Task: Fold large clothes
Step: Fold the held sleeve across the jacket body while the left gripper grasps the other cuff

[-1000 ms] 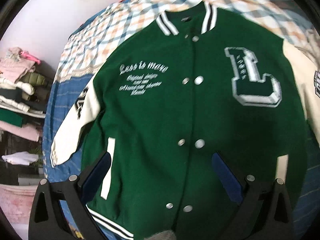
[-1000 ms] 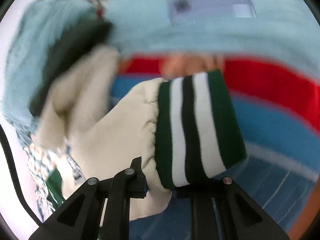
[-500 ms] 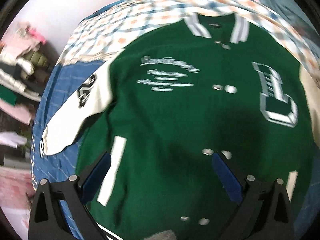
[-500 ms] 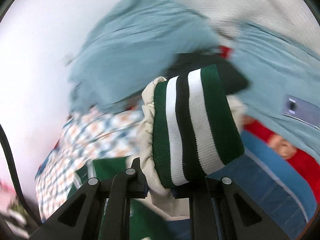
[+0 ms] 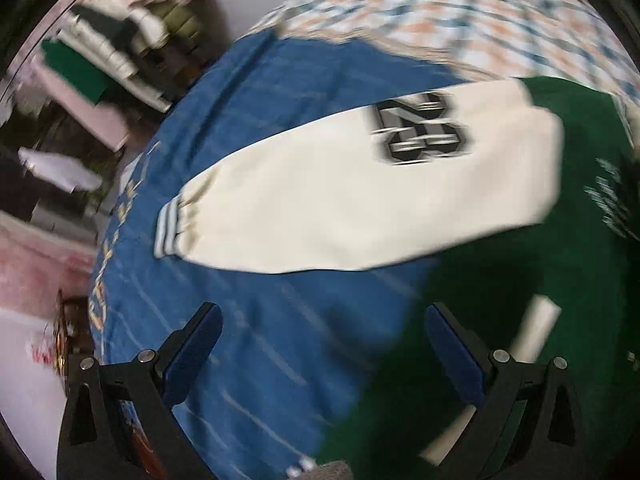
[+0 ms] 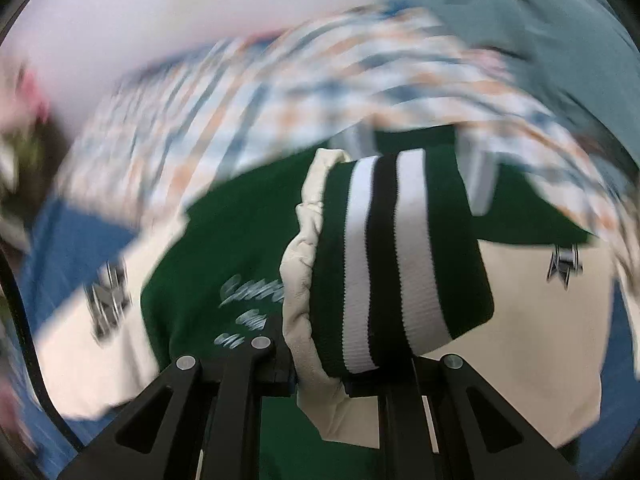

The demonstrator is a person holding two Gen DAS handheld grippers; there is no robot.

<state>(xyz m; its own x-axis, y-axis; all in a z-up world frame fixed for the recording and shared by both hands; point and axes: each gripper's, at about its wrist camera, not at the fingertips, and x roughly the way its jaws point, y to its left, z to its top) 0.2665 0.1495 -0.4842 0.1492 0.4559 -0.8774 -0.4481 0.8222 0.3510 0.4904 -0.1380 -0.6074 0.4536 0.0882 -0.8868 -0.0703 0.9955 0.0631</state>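
Observation:
A green varsity jacket with cream sleeves lies front up on a blue bedspread. In the left wrist view one cream sleeve, with a number patch and a striped cuff, stretches out to the left. My left gripper hangs open above the bedspread just below that sleeve, nothing between its blue pads. In the right wrist view my right gripper is shut on the other sleeve's green, white and black striped cuff, held up over the jacket's chest.
A checked blanket lies at the head of the bed, with a grey-blue cloth beyond it. Shelves of folded clothes stand off the bed's left side. The bed's left edge is close to my left gripper.
My left gripper has swept left from over the jacket's front to the outstretched sleeve and rolled. My right gripper has swung the held cuff from over the bed's side onto the jacket's chest.

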